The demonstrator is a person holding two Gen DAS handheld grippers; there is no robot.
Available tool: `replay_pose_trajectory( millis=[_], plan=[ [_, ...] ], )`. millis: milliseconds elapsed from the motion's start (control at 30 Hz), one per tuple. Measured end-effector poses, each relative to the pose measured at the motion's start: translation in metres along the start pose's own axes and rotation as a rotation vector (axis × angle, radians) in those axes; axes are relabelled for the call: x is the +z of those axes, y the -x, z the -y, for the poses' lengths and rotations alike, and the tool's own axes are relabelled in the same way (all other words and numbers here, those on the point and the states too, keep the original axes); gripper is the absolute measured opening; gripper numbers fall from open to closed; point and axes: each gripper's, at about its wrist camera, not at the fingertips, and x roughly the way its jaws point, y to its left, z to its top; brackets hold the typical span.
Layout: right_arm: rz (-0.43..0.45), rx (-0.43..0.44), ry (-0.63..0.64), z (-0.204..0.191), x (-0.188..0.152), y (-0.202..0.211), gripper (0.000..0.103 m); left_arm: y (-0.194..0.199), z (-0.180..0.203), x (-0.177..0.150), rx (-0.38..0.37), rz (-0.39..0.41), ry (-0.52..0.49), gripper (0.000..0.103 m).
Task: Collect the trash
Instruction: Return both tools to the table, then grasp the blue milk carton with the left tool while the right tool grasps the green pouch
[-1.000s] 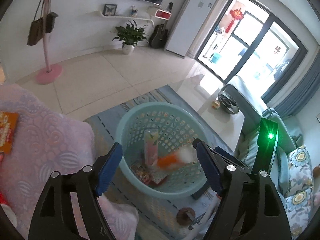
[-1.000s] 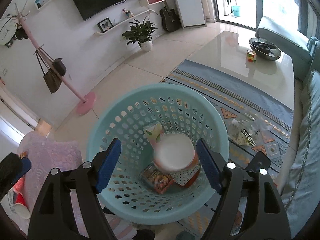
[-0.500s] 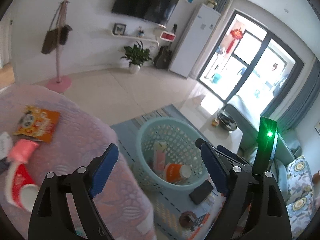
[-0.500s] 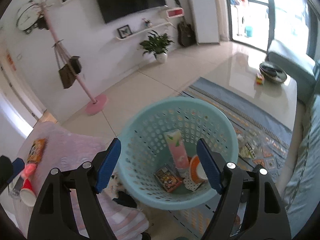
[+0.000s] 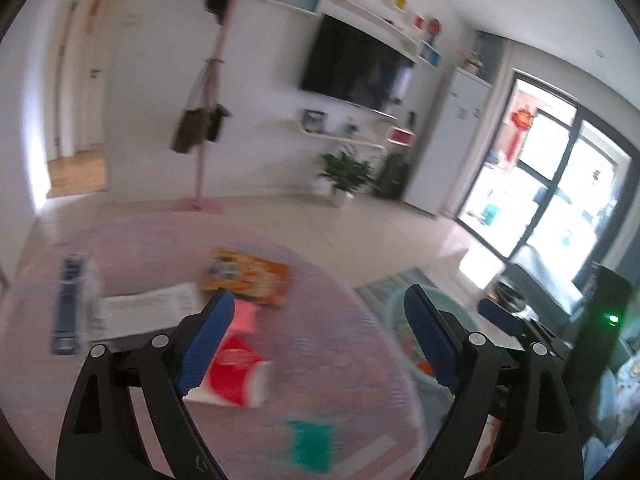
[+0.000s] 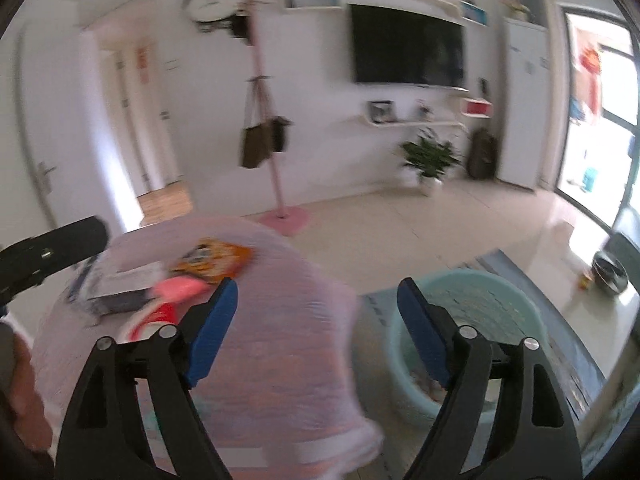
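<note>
Over the pink-covered table point(image 5: 340, 360), both grippers have swung away from the teal basket point(image 6: 480, 300); left gripper point(image 5: 316, 340) and right gripper point(image 6: 316, 332) are opening, nothing between the jaws. Basket contents are blurred now. An orange packet point(image 5: 248, 280) and red cup point(image 5: 236, 380) await collection.

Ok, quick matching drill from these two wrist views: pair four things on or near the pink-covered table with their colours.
Things:
1. snack packet at the far side of the table
2. paper cup lying on its side
3. laundry-style basket on the floor
4. small wrapper near the table's near edge

Colours:
A. pale blue-green
B. orange
C. teal green
D. red and white

Pairs: 1-B, 2-D, 3-A, 4-C
</note>
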Motion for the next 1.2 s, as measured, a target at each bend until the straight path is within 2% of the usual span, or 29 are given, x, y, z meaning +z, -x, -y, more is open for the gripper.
replay_pose_trajectory(
  millis=[167,267,433,567,700,900,1000,1100,1133,1167,1200],
  plan=[
    [-0.03,0.079,0.073,-0.044,-0.009,-0.004,0.081,0.03,-0.05,-0.001,0.09,0.042,0.072,0.088],
    [-0.05,0.128,0.107,-0.062,-0.029,-0.003,0.081,0.045,-0.08,-0.005,0.143,0.054,0.118,0.088],
    [-0.127,0.182,0.089,-0.067,-0.069,-0.003,0.082,0.059,-0.129,-0.014,0.229,0.055,0.191,0.088],
    [-0.191,0.18,0.07,-0.07,-0.1,-0.01,0.082,0.056,-0.163,-0.017,0.281,0.042,0.242,0.088],
    [-0.235,0.169,0.069,-0.073,-0.114,-0.021,0.081,0.035,-0.19,-0.02,0.275,-0.017,0.287,0.087],
    [-0.261,0.173,0.072,-0.078,-0.109,-0.027,0.081,-0.011,-0.211,-0.011,0.232,-0.102,0.343,0.084],
    [-0.294,0.149,0.076,-0.084,-0.109,-0.034,0.078,-0.028,-0.22,-0.005,0.236,-0.128,0.368,0.079],
    [-0.299,0.141,0.079,-0.086,-0.111,-0.038,0.075,-0.042,-0.229,-0.006,0.249,-0.172,0.384,0.07],
    [-0.298,0.141,0.088,-0.088,-0.111,-0.038,0.074,-0.045,-0.232,-0.007,0.245,-0.187,0.391,0.065],
    [-0.297,0.141,0.093,-0.089,-0.111,-0.039,0.07,-0.047,-0.235,-0.01,0.239,-0.197,0.4,0.061],
    [-0.295,0.137,0.098,-0.089,-0.111,-0.039,0.066,-0.046,-0.237,-0.013,0.231,-0.197,0.411,0.061]
  ],
)
